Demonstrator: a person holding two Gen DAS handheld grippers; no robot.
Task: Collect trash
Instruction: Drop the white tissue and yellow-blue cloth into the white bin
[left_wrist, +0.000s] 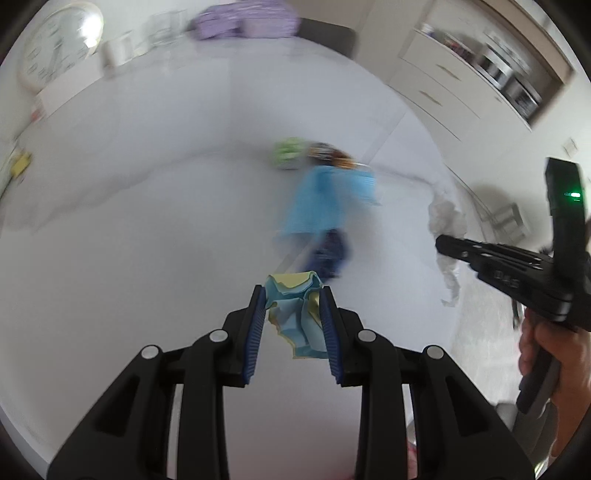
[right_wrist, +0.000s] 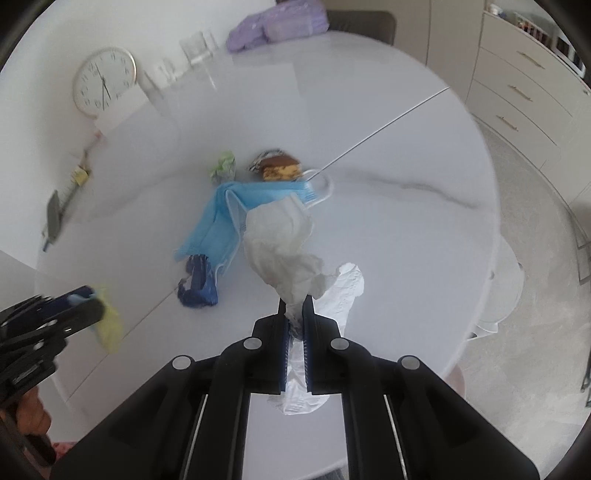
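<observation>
Right gripper clamped on white tissue, left gripper pinching crumpled paper, above table edge

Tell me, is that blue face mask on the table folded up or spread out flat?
Loosely folded. In the right wrist view the blue face mask lies doubled over on the white table, its layers overlapping and an ear loop sticking out.

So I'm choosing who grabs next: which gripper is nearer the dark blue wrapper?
Left, probably. The left gripper, shut on crumpled paper, hovers just short of the dark blue wrapper. The right gripper, holding a tissue, is off to its right.
</observation>
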